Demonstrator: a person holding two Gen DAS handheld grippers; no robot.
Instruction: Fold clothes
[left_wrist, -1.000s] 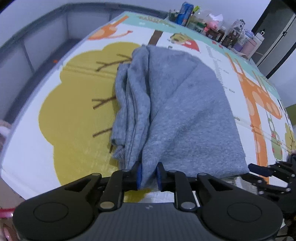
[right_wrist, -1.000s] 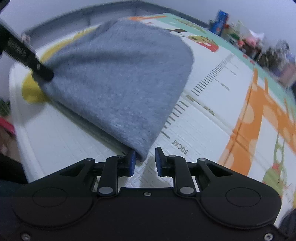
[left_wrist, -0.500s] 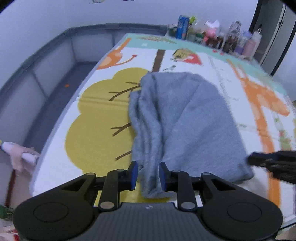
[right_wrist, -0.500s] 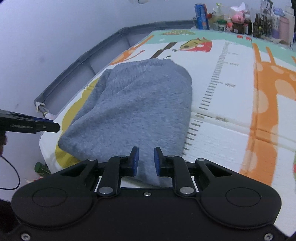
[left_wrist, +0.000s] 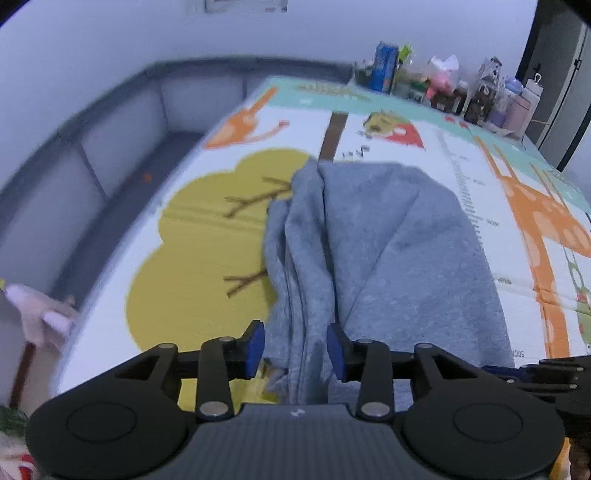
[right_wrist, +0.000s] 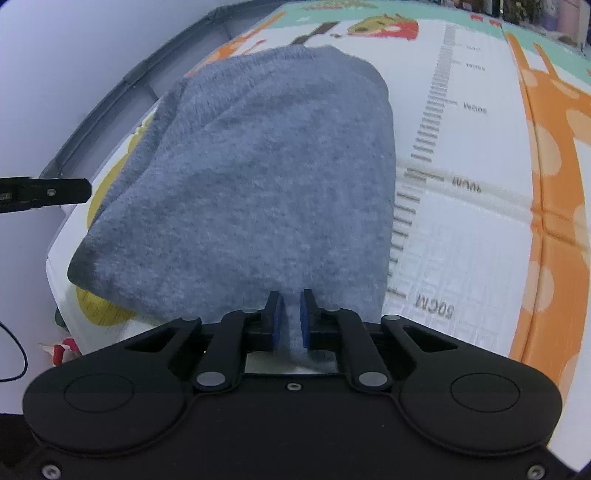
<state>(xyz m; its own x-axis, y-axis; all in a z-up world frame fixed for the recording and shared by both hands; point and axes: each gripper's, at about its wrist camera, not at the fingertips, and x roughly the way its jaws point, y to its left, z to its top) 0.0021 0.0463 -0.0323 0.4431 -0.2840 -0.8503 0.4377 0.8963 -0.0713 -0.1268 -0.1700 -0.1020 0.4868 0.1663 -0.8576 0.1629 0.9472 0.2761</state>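
Two handheld grippers work at the near edge of a grey garment (left_wrist: 388, 240) lying folded on a children's play mat (left_wrist: 207, 236) printed with a yellow tree, orange giraffes and a height ruler. Nearest the viewer, the left gripper (left_wrist: 295, 347) has its blue-padded jaws opening, apart on either side of the garment's bunched left-hand folds; the cloth runs between the pads but they do not press on it. The right gripper (right_wrist: 290, 319) sits at the same near edge, further right, its jaws closing on a narrow pinch of the grey fabric, which fills the slim gap between the pads. Beyond both grippers the garment stretches away as a rounded, several-layered bundle, thick ridges along its left side, a smoother sheet to the right. Past the garment's far end, the mat shows a red-and-yellow animal picture, then a row of bottles and clutter (left_wrist: 443, 88) against the wall. The step in hand appears to be re-gripping the near edge between folds. The next move likely calls for the left jaws to find a fresh hold so both can lift evenly.
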